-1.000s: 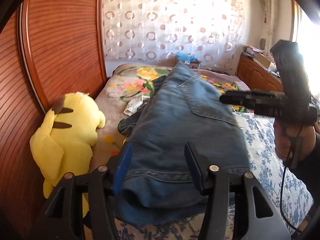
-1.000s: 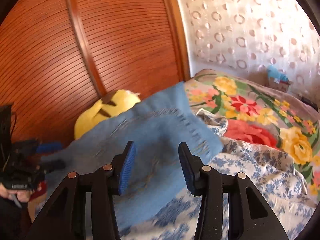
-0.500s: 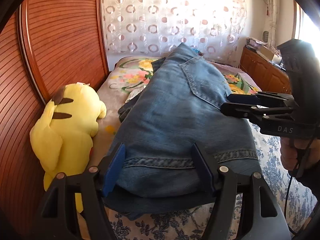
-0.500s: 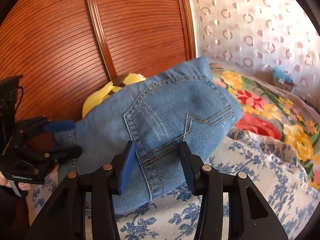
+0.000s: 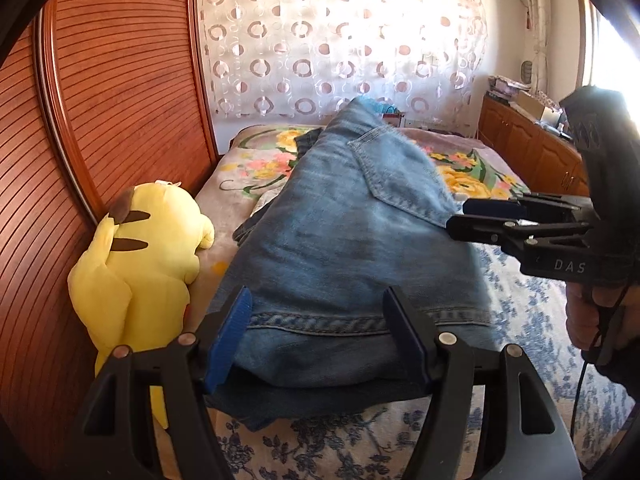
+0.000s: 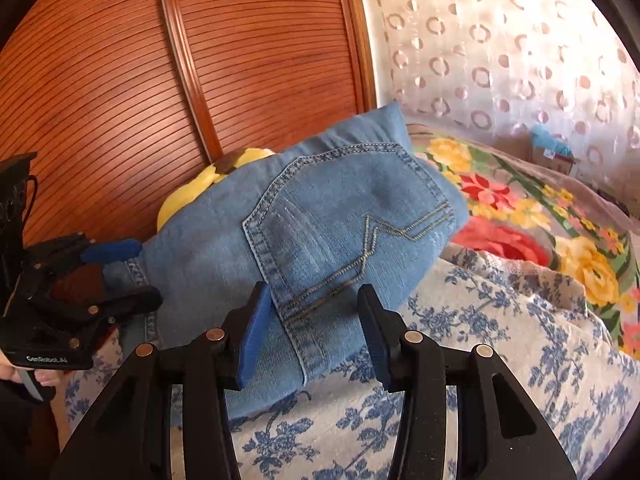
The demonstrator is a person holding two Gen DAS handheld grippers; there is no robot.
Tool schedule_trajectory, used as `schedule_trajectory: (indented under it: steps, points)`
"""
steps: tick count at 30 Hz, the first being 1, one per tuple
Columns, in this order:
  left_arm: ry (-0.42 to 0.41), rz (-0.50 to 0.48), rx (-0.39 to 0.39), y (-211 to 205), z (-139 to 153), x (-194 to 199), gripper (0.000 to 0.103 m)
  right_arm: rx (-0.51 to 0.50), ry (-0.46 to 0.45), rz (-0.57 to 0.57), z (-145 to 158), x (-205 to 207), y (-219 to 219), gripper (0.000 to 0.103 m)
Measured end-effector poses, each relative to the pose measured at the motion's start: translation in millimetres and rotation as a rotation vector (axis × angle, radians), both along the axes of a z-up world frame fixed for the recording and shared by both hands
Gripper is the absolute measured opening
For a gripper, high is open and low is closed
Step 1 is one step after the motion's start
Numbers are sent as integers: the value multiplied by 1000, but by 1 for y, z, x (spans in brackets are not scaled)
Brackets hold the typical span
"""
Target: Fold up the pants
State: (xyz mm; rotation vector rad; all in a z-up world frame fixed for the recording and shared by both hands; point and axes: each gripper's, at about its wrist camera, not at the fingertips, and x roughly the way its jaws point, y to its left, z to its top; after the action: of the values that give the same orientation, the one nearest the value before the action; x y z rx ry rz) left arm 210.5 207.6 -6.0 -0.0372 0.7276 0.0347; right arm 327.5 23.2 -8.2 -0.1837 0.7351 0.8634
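Both grippers tilt downward over the folded blue jeans [image 5: 352, 248] lying on the bed [image 5: 532, 320]. The left gripper [image 5: 318, 334], jaws having just widened, stands released astride the waistband edge, pads clear. The right gripper [image 6: 312, 332] hangs parted over the pocket corner, gripping nothing, a hand [image 5: 588, 320] holding it.

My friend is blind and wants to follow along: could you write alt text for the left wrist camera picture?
Folded blue jeans lie on a bed with a blue-flowered cover, their near hem between the open fingers of the left gripper. The right gripper reaches in from the right edge, at the jeans' side, and a yellow plush toy sits beside a wooden wardrobe.
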Motion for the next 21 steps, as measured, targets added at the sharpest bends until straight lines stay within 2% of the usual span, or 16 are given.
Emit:
schedule_trajectory:
  steps: [15,21]
  points:
    - [-70,-89,-11,-55,28,-19,69,23,-32,-107,20,-29,-70,45]
    - [-99,-134,-11,-84,38,-29,75,34,-49,-150,27,-44,-103,45]
